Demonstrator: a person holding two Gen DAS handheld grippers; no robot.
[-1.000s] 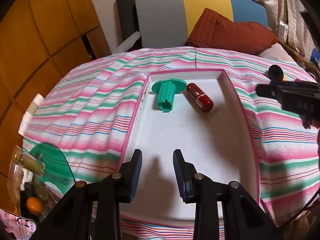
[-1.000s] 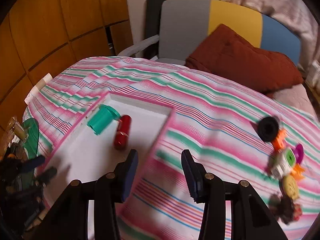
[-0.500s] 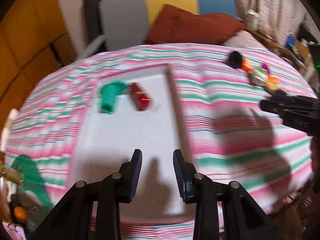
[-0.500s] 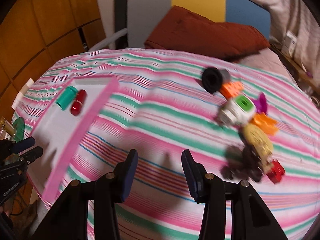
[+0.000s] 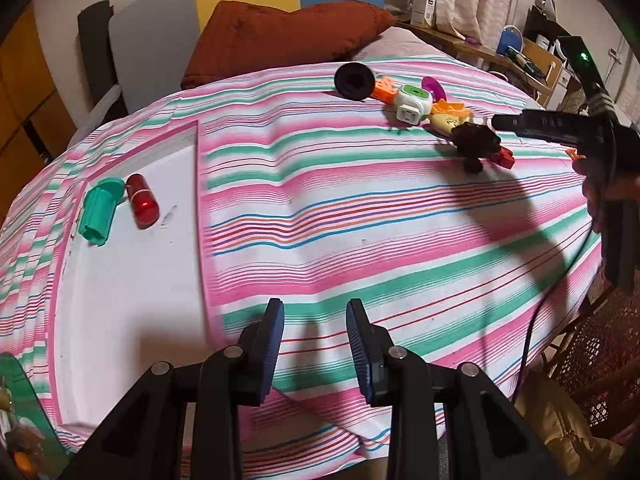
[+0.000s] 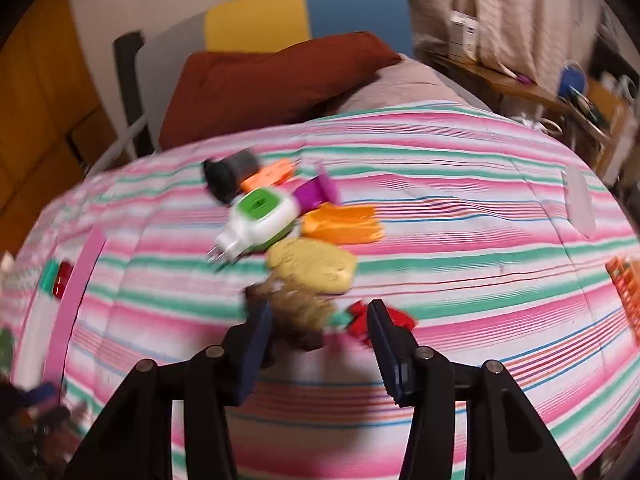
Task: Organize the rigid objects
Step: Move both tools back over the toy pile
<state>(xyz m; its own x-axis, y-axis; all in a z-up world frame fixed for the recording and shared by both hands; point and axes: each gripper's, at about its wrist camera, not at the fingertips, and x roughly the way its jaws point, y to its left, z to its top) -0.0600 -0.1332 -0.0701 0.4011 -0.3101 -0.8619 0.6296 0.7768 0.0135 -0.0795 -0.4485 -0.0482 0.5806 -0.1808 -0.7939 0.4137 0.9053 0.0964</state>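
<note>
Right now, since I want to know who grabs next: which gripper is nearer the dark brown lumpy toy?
Right. The right gripper is open just in front of the brown toy; the left gripper hangs over bare cloth, well short of it.

Both rigs are the same build: matte black plastic left gripper (image 5: 315, 344) and right gripper (image 6: 320, 346), angular linkage arms, round silver screws at the pivots, and dark blue ribbed pads (image 5: 273, 342) on the fingers. A thin black cable (image 5: 538, 322) hangs off the right one.

Home bedroom: striped bedspread (image 5: 360, 216), rust cushion (image 5: 280, 36), cluttered desk (image 5: 532, 60).
</note>
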